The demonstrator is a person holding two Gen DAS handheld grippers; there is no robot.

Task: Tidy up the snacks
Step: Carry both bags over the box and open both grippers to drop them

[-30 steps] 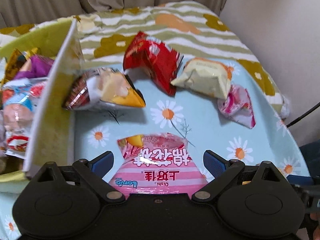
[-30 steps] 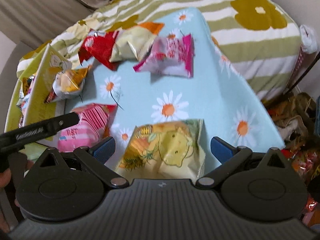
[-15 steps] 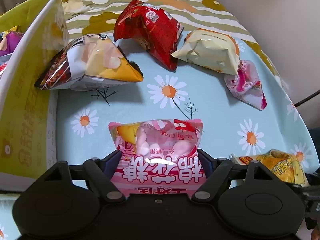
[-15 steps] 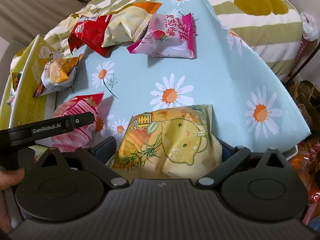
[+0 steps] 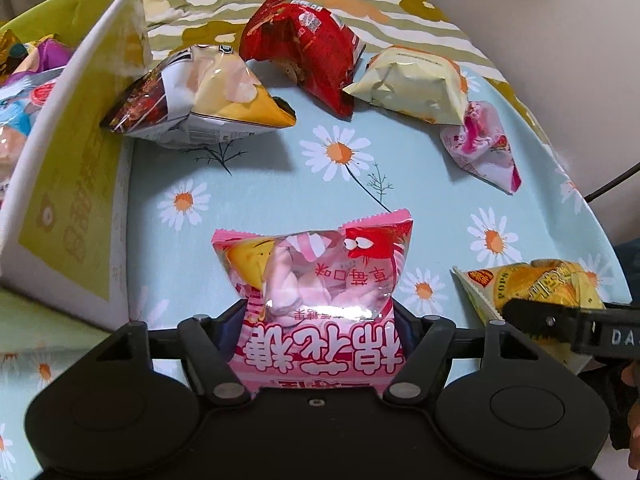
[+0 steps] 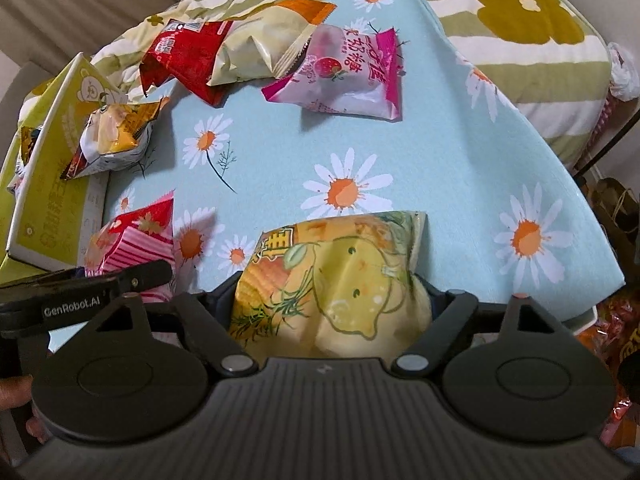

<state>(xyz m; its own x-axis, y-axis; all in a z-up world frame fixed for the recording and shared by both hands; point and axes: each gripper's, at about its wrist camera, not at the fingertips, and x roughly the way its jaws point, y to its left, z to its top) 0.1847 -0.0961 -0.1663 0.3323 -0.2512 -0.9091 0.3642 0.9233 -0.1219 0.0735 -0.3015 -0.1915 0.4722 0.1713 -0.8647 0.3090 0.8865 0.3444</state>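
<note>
Two bags are being grabbed at once. The left tongs (image 5: 320,320) have just been closing and now pinch the pink marshmallow bag (image 5: 316,280) across its lower half, the top sticking up above the daisy-print surface (image 5: 260,184). The right tongs (image 6: 332,300) have just been closing too, around the yellow lemon chip bag (image 6: 336,280); the pads look to be touching its sides, but the bag's bulge hides them, so I can't tell whether it is truly clamped.

Still loose on the surface: a foil snack bag (image 5: 200,104) leaning on the box wall, a red bag (image 5: 300,44), a pale cream bag (image 5: 412,84) and a pink strawberry candy bag (image 5: 480,144). The yellow cardboard box (image 5: 72,184) at the left already holds several packets.

Risks, as I judge them:
- Both bags are puffy and slick, so a grip on an air-filled side could slide off on the lift, especially the right one if it is not squeezed enough.
- Too much squeeze could crush the chips.
- The two tongs sit close together, so lifting toward the box at once could make them collide.
- The foil bag on the box wall may get knocked off.
</note>
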